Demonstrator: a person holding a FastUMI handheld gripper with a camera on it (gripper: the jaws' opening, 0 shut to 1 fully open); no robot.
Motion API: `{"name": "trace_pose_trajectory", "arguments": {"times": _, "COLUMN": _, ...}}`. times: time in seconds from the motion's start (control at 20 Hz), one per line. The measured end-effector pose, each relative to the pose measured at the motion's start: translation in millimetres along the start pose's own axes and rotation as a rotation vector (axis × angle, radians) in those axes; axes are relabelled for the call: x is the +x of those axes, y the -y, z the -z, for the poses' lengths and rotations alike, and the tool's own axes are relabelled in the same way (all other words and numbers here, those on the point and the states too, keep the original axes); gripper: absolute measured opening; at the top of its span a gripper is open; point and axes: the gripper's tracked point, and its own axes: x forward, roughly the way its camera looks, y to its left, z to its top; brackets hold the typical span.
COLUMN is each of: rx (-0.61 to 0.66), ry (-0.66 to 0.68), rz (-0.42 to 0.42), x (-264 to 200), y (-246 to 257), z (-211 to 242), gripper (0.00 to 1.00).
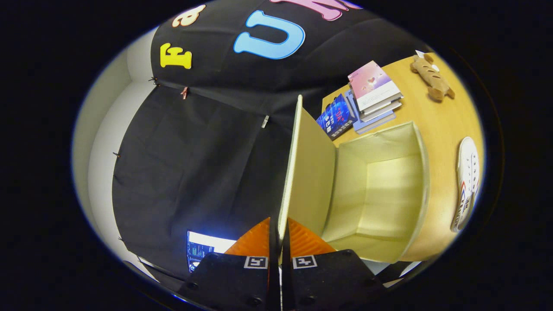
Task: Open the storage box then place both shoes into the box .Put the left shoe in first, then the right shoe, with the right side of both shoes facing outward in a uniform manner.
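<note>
The tongs (280, 235) are pinching the edge of the box lid (304, 172), one finger on each face of the thin panel, so they are pressed together on it rather than spread. The lid runs straight ahead from the fingers along their own line, its long edge reaching away toward the black cloth wall, and it stands swung well up from the mouth of the box.

Just to one side of the lid lies the storage box (421, 172), its pale inside bare; no shoe is in it yet. The opening step looks close to finished.

Past the far wall of the box, on the wooden bench (436, 121), one shoe (468, 181) lies with its long axis roughly along the box's side, well off the line of the tongs. Whether it is the left or right shoe I cannot tell. The coming move turns on this: once the lid is let go, the tongs must swing across the open box to reach that shoe.

Farther back sit a stack of books (373, 93) and a stuffed toy (434, 77).
</note>
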Motion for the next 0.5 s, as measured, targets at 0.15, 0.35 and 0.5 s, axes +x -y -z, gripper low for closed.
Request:
{"name": "trace_pose_trajectory", "arguments": {"times": 0.15, "rx": -0.020, "ry": -0.019, "rz": -0.007, "x": 32, "y": -22, "z": 9, "gripper": 0.06}}
{"name": "trace_pose_trajectory", "arguments": {"times": 0.35, "rx": -0.026, "ry": -0.042, "rz": -0.009, "x": 76, "y": -45, "z": 12, "gripper": 0.07}}
{"name": "trace_pose_trajectory", "arguments": {"times": 0.5, "rx": -0.039, "ry": -0.067, "rz": 0.012, "x": 106, "y": -47, "z": 21, "gripper": 0.07}}
